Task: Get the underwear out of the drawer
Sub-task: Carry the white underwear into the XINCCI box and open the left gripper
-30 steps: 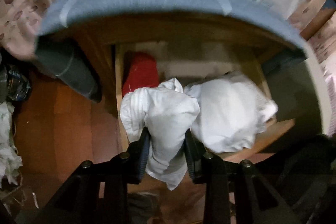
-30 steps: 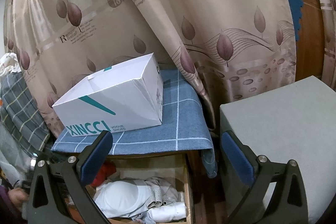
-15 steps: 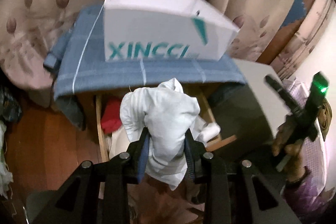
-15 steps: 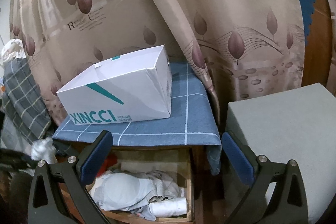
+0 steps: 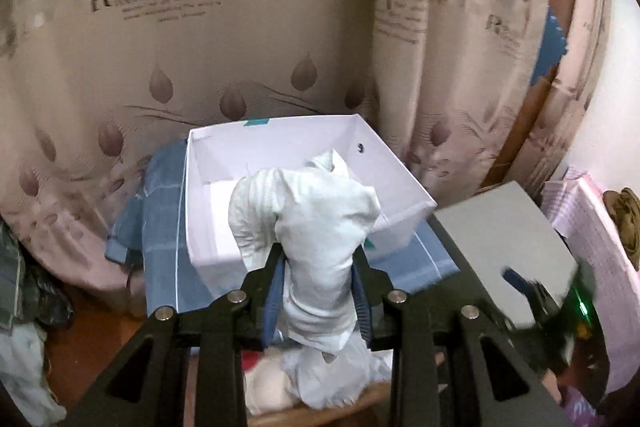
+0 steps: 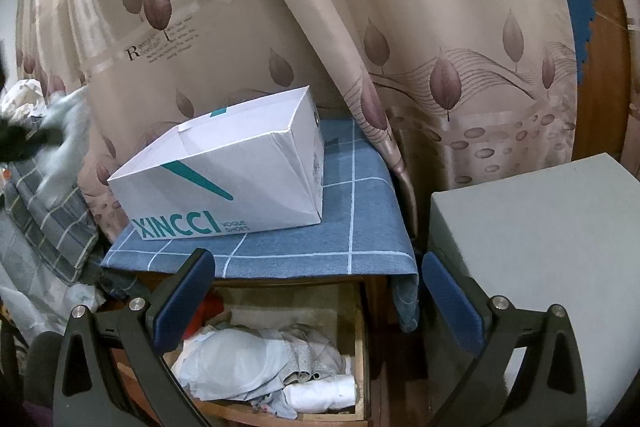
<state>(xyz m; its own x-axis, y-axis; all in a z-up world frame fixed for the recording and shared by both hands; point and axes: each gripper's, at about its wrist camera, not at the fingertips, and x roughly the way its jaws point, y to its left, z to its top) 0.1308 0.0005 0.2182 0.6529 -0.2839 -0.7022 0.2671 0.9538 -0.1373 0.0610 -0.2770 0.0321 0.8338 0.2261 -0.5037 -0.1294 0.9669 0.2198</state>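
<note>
My left gripper (image 5: 318,283) is shut on a bundle of white underwear (image 5: 316,223) and holds it high, in front of the open white XINCCI shoe box (image 5: 288,147). The bundle shows blurred at the far left of the right wrist view (image 6: 66,131). My right gripper (image 6: 316,291) is open and empty, above the open wooden drawer (image 6: 362,351), which holds white and pale garments (image 6: 240,359) and something red (image 6: 210,307). The shoe box (image 6: 224,183) stands on the blue checked cloth (image 6: 352,211) over the cabinet.
A patterned beige curtain (image 6: 360,27) hangs behind the cabinet. A grey block (image 6: 540,227) stands to the right of the drawer. A grey checked fabric (image 6: 44,227) and loose clothes lie to the left. The wooden floor (image 5: 80,343) shows lower left.
My left gripper has risen with the white underwear from just above the drawer to the height of the box's open top. The right gripper has drifted slightly, still open.
</note>
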